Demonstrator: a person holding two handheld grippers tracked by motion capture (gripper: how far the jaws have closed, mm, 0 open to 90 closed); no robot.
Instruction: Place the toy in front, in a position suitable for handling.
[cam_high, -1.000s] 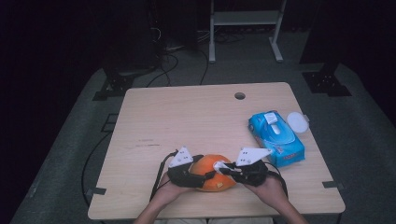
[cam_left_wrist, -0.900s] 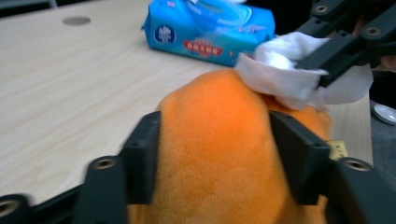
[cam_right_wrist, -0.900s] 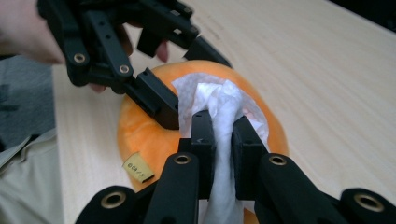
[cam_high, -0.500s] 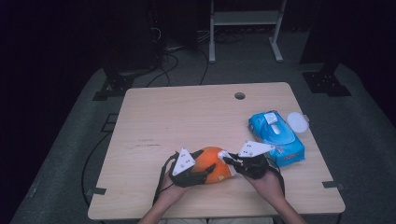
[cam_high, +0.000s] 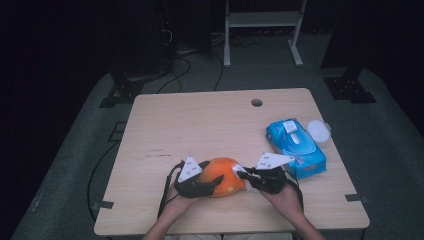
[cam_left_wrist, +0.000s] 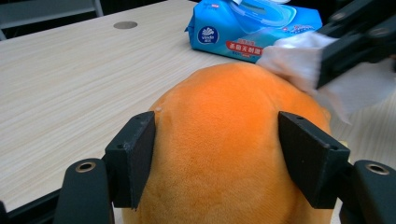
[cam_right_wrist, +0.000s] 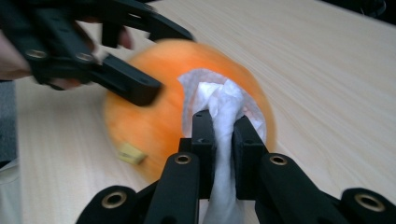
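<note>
High view: near the desk's (cam_high: 165, 125) front edge, an orange plush toy (cam_high: 223, 176) sits between the left gripper (cam_high: 210, 181) and right gripper (cam_high: 243, 175) — a blue wet-wipe pack (cam_high: 295, 148) lies by the right edge. Left gripper view: its jaws, just closing, straddle the plush, pads against its sides. Right gripper view: jaws clamped on a white wipe (cam_right_wrist: 219, 105) — pressed onto the plush.

The orange plush toy (cam_right_wrist: 187, 107) is blurred in the right gripper view. Its lower part runs off the bottom edge in the left gripper view. The print on the blue wipes pack (cam_high: 296, 147) near the desk's right edge is too small to read.
</note>
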